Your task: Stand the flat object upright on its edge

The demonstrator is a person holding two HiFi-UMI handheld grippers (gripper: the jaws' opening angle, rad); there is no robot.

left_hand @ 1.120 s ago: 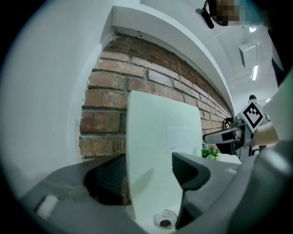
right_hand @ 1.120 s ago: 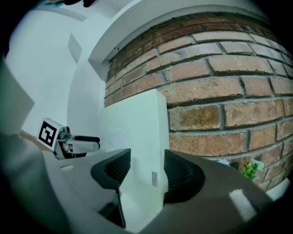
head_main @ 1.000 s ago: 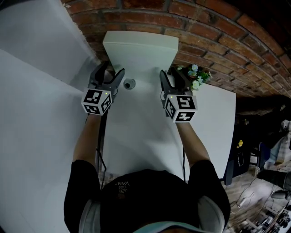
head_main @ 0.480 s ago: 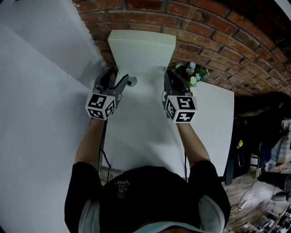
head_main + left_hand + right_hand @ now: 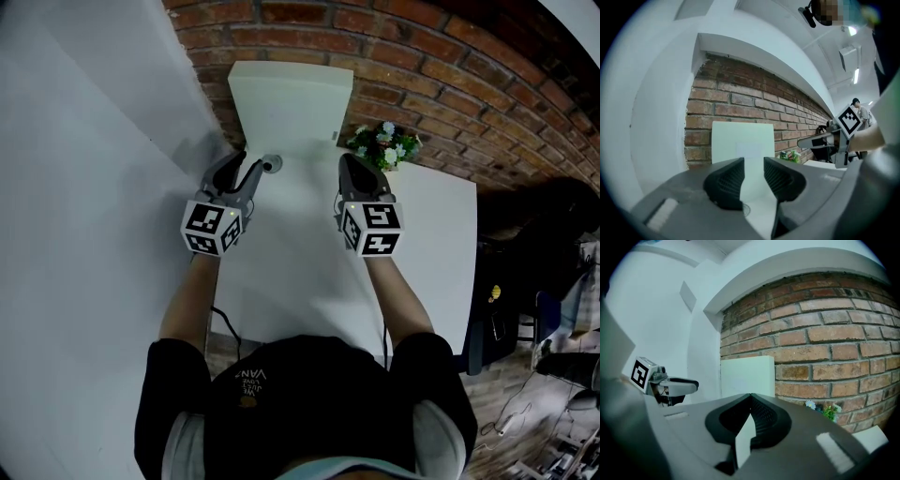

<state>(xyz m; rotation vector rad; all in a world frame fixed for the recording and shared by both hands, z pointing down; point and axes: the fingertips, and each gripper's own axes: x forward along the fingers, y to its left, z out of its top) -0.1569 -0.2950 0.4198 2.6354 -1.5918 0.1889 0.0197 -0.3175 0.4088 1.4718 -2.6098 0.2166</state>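
A flat white panel (image 5: pixel 289 98) stands upright on the white table (image 5: pixel 309 272), its back against the brick wall. It also shows ahead in the left gripper view (image 5: pixel 743 138) and in the right gripper view (image 5: pixel 747 373). My left gripper (image 5: pixel 246 162) hovers just before the panel's lower left corner. Its jaws (image 5: pixel 753 165) are closing, with a narrow gap and nothing between them. My right gripper (image 5: pixel 346 161) is before the panel's lower right corner, shut on nothing (image 5: pixel 751 398). Neither touches the panel.
A small grey round thing (image 5: pixel 269 165) lies on the table by the left gripper's tips. A little bunch of flowers (image 5: pixel 382 145) stands at the wall, right of the panel. White walls rise at the left. The table's right edge drops to a cluttered floor.
The right jaws have gone from partly apart to shut. The left jaws have narrowed. Both hands stay in front of the upright panel.
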